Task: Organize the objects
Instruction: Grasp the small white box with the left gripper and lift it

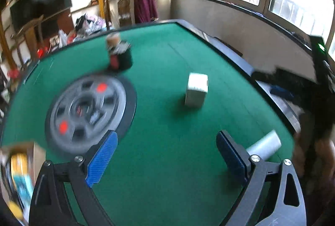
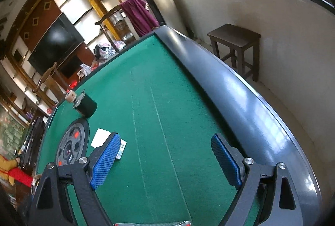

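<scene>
A small white box (image 1: 196, 92) stands on the green felt table (image 1: 167, 163), ahead of my open, empty left gripper (image 1: 165, 159). A white tube (image 1: 264, 145) lies just right of its right finger. A black holder (image 1: 122, 56) with small items stands at the far side. In the right wrist view my right gripper (image 2: 167, 160) is open and empty above the felt; the white box (image 2: 101, 138) shows partly behind its left finger (image 2: 105, 161), and the black holder (image 2: 85, 104) stands farther back.
A grey round panel with red marks (image 1: 88, 111) is set in the table's middle, also in the right wrist view (image 2: 71, 148). The padded black table rim (image 2: 240, 90) runs along the right. A brown stool (image 2: 236, 46) stands by the wall. A cardboard box (image 1: 23, 163) sits at the left.
</scene>
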The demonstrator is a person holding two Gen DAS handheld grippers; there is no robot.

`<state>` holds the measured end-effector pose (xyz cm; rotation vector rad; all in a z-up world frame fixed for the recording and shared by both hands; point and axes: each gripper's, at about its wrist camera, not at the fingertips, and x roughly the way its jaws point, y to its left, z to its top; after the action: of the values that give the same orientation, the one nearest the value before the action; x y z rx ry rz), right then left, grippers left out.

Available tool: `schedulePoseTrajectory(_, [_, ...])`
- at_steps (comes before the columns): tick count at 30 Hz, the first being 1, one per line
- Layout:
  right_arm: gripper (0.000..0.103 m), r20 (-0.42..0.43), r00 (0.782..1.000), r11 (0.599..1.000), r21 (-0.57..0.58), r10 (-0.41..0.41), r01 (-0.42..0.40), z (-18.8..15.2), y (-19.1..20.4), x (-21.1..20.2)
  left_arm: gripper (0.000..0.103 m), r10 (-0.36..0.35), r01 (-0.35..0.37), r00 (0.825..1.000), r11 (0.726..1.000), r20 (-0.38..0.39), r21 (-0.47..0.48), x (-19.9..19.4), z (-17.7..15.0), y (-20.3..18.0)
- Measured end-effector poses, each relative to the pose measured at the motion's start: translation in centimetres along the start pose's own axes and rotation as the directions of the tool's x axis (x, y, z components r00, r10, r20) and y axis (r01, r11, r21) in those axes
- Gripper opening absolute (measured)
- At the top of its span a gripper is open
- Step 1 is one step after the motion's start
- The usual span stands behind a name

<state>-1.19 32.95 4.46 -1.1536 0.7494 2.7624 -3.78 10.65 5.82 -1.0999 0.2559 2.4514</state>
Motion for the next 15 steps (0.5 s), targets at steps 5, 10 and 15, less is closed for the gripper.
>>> schedulePoseTrajectory(5, [0.092,-0.011,1.000,0.999,0.041,-0.004,0.004,0.4,-0.7,0.4,0.095,0.005,-0.005,0.999,1.000,-0.034,-0.013,4.8,3.2,-1.1])
schedulePoseTrajectory(10, [0.092,-0.042,0.999,0.998,0.065,-0.007,0.010,0.5,-1.2,1.2,0.094,0.013,-0.013,1.000,1.000,-0.027,-0.026,8.0,4.2,-2.4])
schedulePoseTrajectory(15, [0.092,-0.063,0.998,0.998,0.062,-0.006,0.010,0.4,-1.1,1.6,0.095,0.130,-0.130,0.992,0.986,0.012,0.103,10.6,4.4,-5.1])
